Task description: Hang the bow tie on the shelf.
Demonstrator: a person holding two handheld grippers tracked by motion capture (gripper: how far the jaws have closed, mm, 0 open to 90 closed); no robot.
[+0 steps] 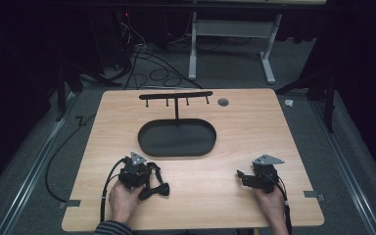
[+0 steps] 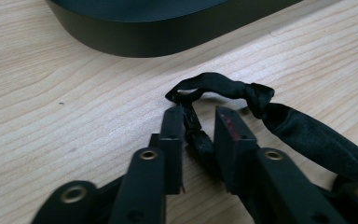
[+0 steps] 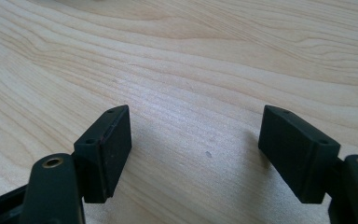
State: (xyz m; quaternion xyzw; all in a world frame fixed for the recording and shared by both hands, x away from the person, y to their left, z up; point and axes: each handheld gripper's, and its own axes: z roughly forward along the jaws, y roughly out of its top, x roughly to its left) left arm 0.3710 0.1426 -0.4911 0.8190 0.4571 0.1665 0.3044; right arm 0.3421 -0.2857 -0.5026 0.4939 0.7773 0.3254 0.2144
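1. Left tool [image 2: 199, 135] low over counter [image 1: 254, 127], jaws narrowed around thin strap of bow tie [image 2: 223, 88]; pads not yet pressing, small gaps visible on both sides of strap.
2. Bow tie lying on counter just beside left tool, strap looping up past jaw tips, knot to right, bow [image 1: 155, 190] near left hand [image 1: 122, 198].
3. Right tool [image 3: 196, 144] released, jaws wide apart over bare wood, nothing between.
4. Right hand [image 1: 271, 200] resting near counter's front edge, well apart from bow tie.
5. Dark oval tray [image 1: 176, 149] beyond both tools, mid-counter; black hook stand [image 1: 176, 95] rising from tray's far rim.
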